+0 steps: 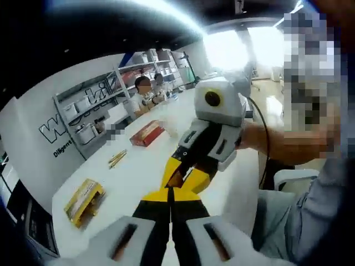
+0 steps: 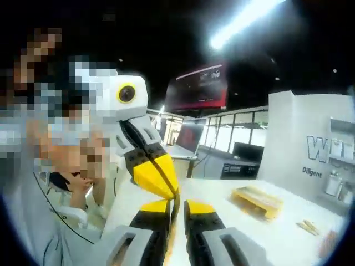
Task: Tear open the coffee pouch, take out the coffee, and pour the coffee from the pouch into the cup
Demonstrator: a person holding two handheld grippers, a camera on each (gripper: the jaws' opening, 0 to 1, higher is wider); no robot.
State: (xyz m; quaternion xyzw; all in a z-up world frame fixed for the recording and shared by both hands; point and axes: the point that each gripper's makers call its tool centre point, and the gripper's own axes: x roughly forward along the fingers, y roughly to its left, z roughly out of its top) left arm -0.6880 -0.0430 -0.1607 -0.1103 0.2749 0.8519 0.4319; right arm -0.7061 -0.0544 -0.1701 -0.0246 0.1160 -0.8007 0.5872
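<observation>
Tear stage: both yellow-tipped grippers pinch thin coffee pouch (image 1: pixel 176 178) tip-to-tip.
L gripper (image 1: pixel 171 195) & R gripper (image 2: pixel 176 206) pressed together on it; uneven pull risks slip, spill over white table (image 1: pixel 138 166).

Left gripper view: looking close along its jaws, facing the right gripper (image 1: pixel 183 178) over the white table (image 1: pixel 144 166). Right gripper view: facing back at the left gripper (image 2: pixel 173 195), sharing that table (image 2: pixel 288 233).

Right gripper (image 2: pixel 177 206) rising from the bottom, yellow tips nearly together, meeting left gripper (image 2: pixel 169 188) tip to tip. Yellow box (image 2: pixel 256 199) lying on white table (image 2: pixel 277 233) behind.
</observation>
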